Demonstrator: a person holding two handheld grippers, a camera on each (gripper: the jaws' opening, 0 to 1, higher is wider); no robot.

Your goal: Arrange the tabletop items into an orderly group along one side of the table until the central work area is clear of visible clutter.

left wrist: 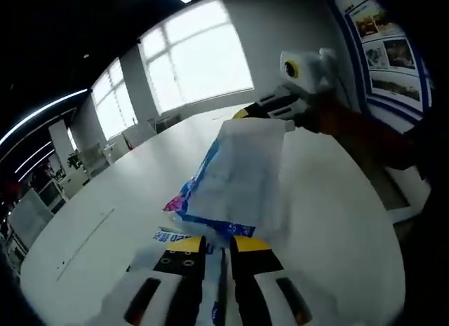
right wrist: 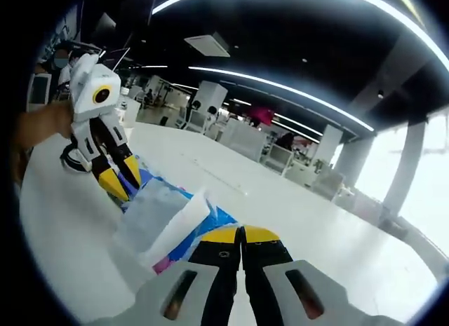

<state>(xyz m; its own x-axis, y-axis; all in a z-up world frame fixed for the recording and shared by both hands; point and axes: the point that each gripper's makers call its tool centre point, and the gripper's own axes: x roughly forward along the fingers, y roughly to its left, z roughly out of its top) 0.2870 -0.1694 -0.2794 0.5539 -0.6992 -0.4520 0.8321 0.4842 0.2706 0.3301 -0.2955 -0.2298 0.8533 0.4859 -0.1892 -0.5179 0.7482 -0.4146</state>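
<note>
Big windows (left wrist: 196, 59) glowed beyond the far end of the white tabletop (left wrist: 91, 214). Posters (left wrist: 386, 45) hung on the right wall. Long ceiling lights (right wrist: 280, 84) ran over distant desks and chairs (right wrist: 280, 158).

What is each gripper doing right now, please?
Left gripper: shut on the bag.
Right gripper: shut on the bag's other end.

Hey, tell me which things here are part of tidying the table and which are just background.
Part of the job:
crinkly blue-and-white plastic bag, pinched at opposite ends by both grippers
left gripper
right gripper
white table

Just background:
bright windows
wall posters
distant office desks
</note>
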